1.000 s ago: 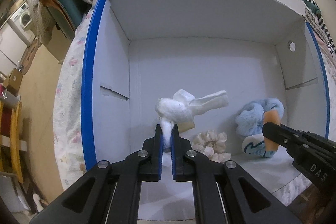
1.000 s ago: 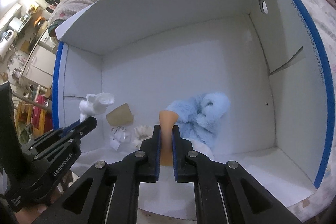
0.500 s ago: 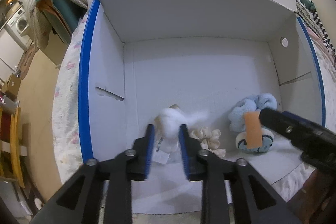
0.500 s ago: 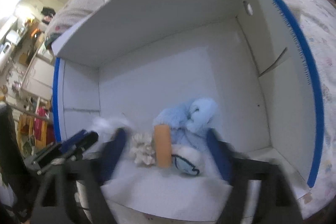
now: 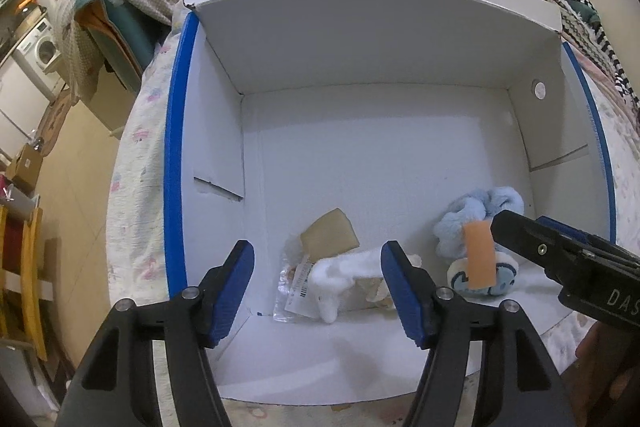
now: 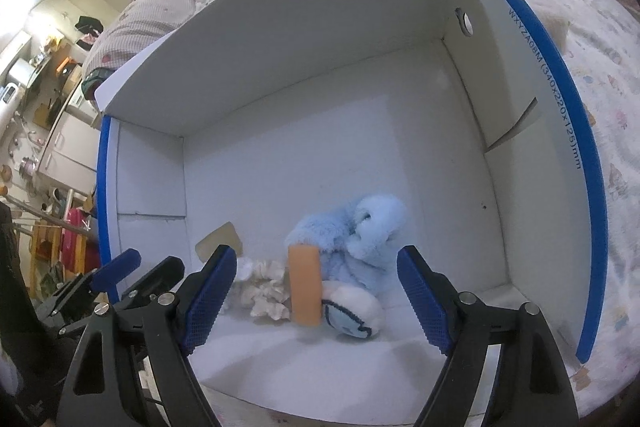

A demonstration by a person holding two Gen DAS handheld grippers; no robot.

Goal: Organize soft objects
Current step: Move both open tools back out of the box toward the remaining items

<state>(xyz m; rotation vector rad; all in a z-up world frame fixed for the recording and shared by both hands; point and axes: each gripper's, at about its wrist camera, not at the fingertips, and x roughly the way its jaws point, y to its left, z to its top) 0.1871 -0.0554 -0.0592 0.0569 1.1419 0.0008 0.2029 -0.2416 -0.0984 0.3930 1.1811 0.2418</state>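
One second ago both my claws were pressed together, the left on the white plush toy [image 5: 340, 273] and the right on the orange tag [image 6: 306, 285] of the blue plush toy [image 6: 352, 247]. Now both toys are released and lie inside the white box [image 5: 360, 131].

My left gripper [image 5: 318, 287] is opening at this moment. The white toy is seen between its blue pads, but the pads do not press it; it lies on the box floor near the front edge, toward the left side, with a brown card [image 5: 330, 235] and a printed label [image 5: 298, 281] beside it. My right gripper [image 6: 312, 301] is spread wide, with nothing pinched. The blue toy rests on the floor near the front edge, more to the right side, and its orange tag stands up in front of it. Between the two toys lies a cream scrunchie [image 6: 266, 287], touching or almost touching the blue toy; I cannot tell which.

I judge that this step, putting these two soft things into the box, is finished. All three soft things are gathered along the front edge, and the back part of the floor is bare. The box sits on a bed with a flowered sheet [image 6: 600, 87]. If more soft objects wait outside, I do not see them in these views. I think the next move is to lift both claws out without catching the white toy's fur on the left pads.
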